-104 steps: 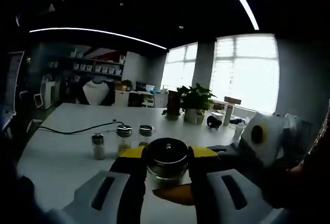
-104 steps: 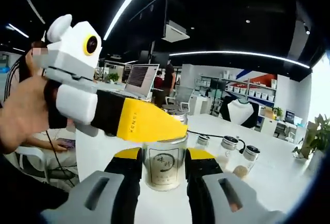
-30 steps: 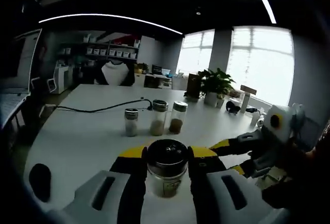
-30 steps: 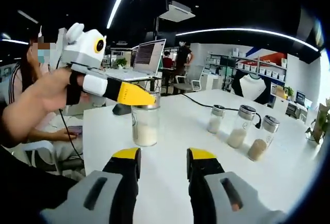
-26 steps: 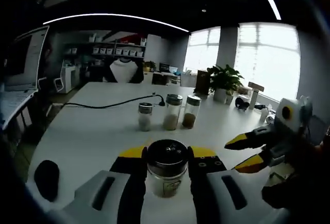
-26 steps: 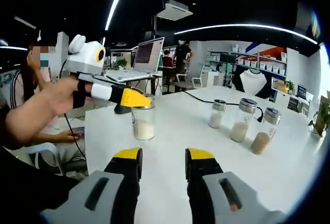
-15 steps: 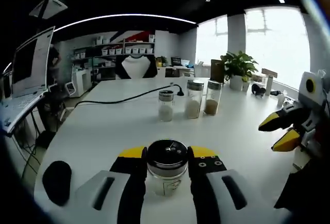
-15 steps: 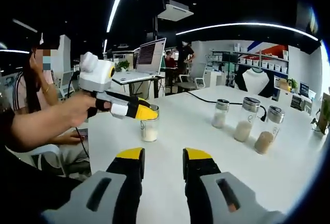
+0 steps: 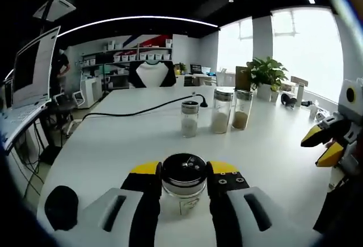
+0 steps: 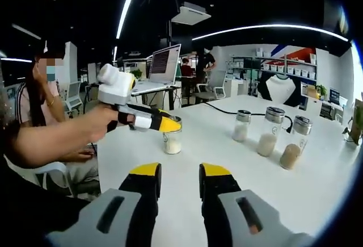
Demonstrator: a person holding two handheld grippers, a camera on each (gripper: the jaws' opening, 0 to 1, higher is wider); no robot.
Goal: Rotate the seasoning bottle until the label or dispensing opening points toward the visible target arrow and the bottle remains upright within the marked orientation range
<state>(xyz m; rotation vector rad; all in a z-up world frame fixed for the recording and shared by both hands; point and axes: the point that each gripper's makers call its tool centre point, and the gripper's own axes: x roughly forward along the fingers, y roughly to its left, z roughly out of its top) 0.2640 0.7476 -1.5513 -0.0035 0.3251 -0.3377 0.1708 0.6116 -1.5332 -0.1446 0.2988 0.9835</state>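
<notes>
My left gripper (image 9: 182, 181) squeezes the seasoning bottle (image 9: 182, 180); my right gripper (image 10: 178, 181) is apart, holding nothing; turning too fast could tip the bottle on the tabletop (image 9: 113, 145).

The left gripper (image 9: 183, 174) is showing two light grey moulded jaws running up into black fingers (image 9: 149, 199) capped with yellow pads. Each grey jaw is carrying a dark slot, and small screws are dotting the black finger on one side. The right gripper (image 10: 178, 173) is wearing the same livery: grey shells with dark slots, black fingers (image 10: 146, 193), yellow tips. Seen from outside in the right gripper view, the left gripper's body is showing as a white block with a yellow ring. The hand (image 10: 105, 119) gripping it is leading back to a bare forearm.
</notes>
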